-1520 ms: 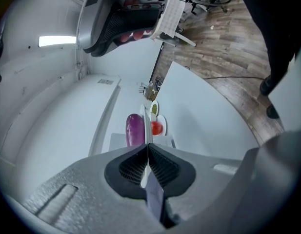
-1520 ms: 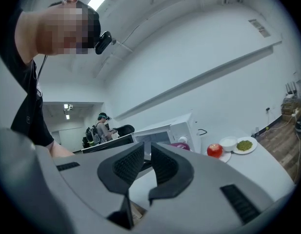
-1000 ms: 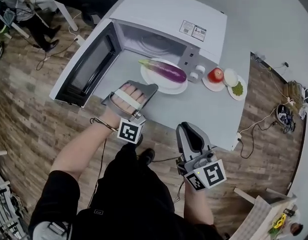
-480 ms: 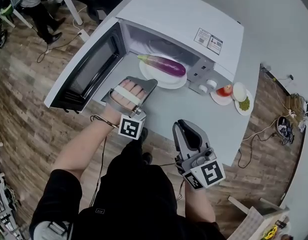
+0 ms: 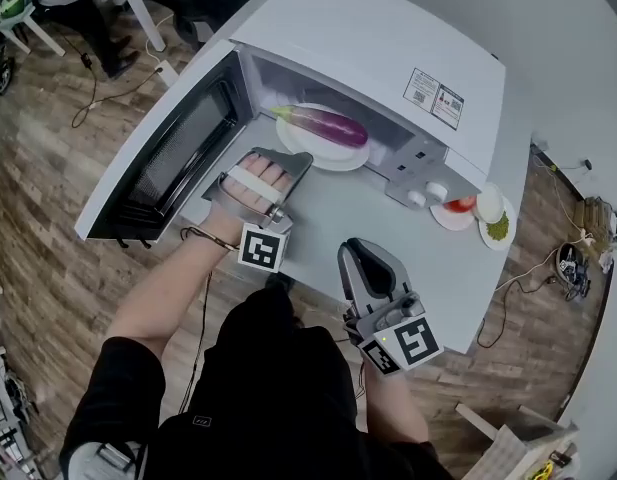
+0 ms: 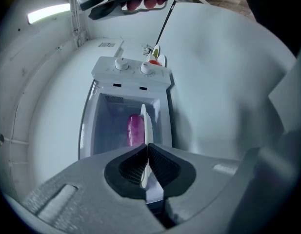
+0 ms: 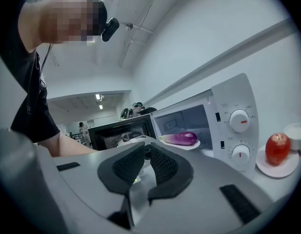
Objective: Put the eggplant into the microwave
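Observation:
A purple eggplant (image 5: 323, 125) lies on a white plate (image 5: 338, 158) at the mouth of the open white microwave (image 5: 388, 48), partly inside the cavity. My left gripper (image 5: 294, 160) is shut on the plate's near rim; in the left gripper view the plate (image 6: 145, 126) shows edge-on between the jaws, with the eggplant (image 6: 135, 129) beyond it. My right gripper (image 5: 356, 252) hangs shut over the table's front edge, holding nothing. In the right gripper view the eggplant (image 7: 182, 138) shows inside the microwave (image 7: 230, 126), beyond the gripper (image 7: 146, 156).
The microwave door (image 5: 158, 158) stands swung open to the left of my left gripper. Right of the microwave sit a red apple (image 7: 277, 149) on a small plate, a white cup (image 5: 490, 204) and a dish of greens (image 5: 498, 228). Cables lie on the wooden floor (image 5: 48, 228).
My left gripper has pushed the plate with the eggplant forward, from the table in front of the microwave into its opening. The right gripper stays shut near the front edge.

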Tool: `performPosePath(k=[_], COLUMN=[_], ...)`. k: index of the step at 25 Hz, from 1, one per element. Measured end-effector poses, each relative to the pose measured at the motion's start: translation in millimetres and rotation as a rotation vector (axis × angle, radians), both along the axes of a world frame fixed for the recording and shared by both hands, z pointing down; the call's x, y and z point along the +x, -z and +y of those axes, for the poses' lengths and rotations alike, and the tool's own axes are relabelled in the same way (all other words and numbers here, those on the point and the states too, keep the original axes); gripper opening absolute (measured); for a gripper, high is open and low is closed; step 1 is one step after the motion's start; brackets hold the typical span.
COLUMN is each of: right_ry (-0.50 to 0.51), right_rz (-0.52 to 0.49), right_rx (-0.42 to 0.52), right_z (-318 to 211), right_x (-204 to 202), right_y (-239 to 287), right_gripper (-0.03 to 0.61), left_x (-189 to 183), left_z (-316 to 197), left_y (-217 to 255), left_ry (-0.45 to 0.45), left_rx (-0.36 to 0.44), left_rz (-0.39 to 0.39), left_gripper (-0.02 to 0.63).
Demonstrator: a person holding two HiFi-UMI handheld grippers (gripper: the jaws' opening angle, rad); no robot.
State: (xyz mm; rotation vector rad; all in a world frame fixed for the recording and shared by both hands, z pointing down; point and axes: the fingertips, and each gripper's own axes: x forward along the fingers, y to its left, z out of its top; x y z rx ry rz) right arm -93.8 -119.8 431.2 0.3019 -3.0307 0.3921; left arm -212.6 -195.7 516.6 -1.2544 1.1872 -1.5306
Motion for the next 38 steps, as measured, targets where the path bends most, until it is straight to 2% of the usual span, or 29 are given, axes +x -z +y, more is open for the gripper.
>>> performPosePath(k=[14,24,26,29,30,32,38], right_ry=[-0.03,-0.046,-0.051,-0.059,-0.065,-0.076,-0.123], right_rz=[0.012,0.057,0.07,0.084,0.088,0.094,0.094], right_rx=[-0.015,-0.065,-0.089,-0.123,-0.132,-0.147,-0.171], right_z=[-21,-30,-31,-32,-33,-36,-47], right_x=[-4,5,8,12,14,18,32], right_y=[-27,-11,-8,-1,1,4,7], right_gripper=[0.043,0.043,0.043,0.043,0.043,0.043,0.043], left_x=[-25,-33,-33,-30,-29,-33,-42], left_z=[-43,-69,-72,-67,-69,-75,-86], left_y=[-22,-15,-16,-39,-40,-36,-44], left_ry=[0.025,0.074,0.087,0.109,0.109,0.117,0.17], left_rx=[-0.018,-0.128,-0.183,-0.367,-0.388,-0.405,-0.543], left_rz=[-0.008,0.0,0.026,0.142,0.154,0.137,0.144], left_gripper=[0.018,0.018,0.018,0.02,0.02,0.02,0.028])
